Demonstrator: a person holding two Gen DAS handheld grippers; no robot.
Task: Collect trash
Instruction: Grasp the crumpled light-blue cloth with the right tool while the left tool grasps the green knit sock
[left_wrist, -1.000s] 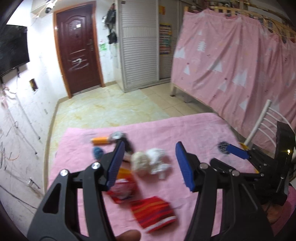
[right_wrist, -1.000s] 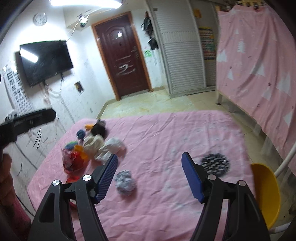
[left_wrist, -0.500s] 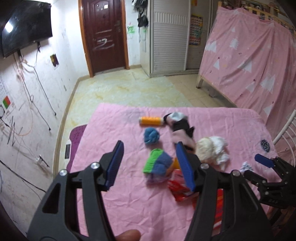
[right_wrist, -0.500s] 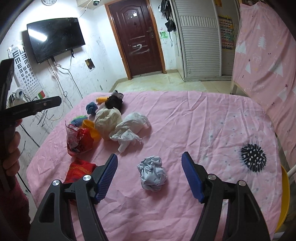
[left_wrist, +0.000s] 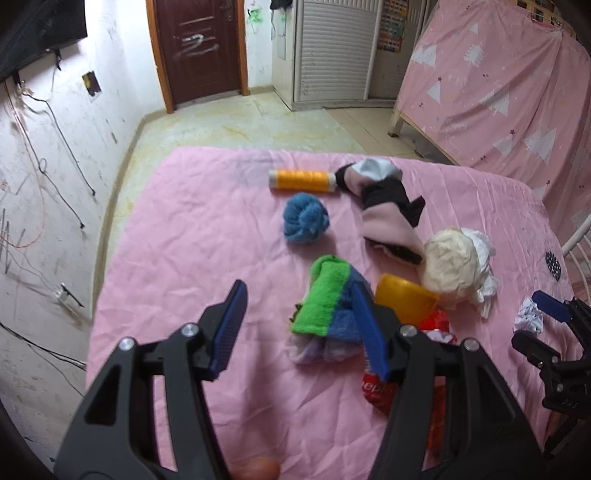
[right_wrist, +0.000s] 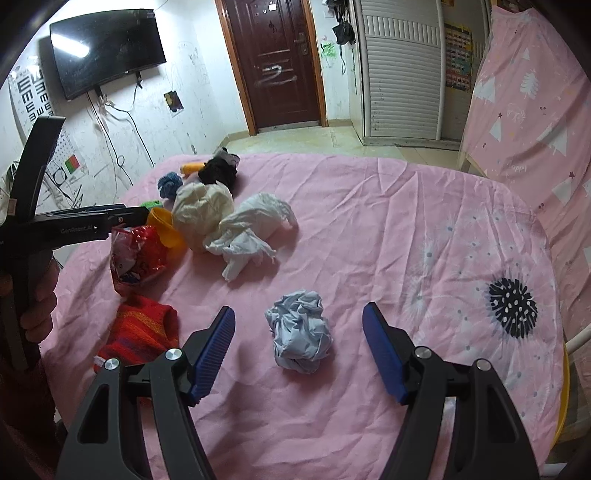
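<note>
With both pairs of jaws spread and empty, I'm lining my right gripper (right_wrist: 299, 350) up on the crumpled paper ball (right_wrist: 300, 341). Next I lower and close on it; my left gripper (left_wrist: 299, 328) hovers over the pile

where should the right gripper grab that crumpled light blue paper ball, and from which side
Take the crumpled paper ball across its middle, coming straight down and forward. It lies alone on the pink sheet, centred between the open fingers of the right gripper, and its roundish, soft shape should squash evenly under a side-to-side pinch.
</note>
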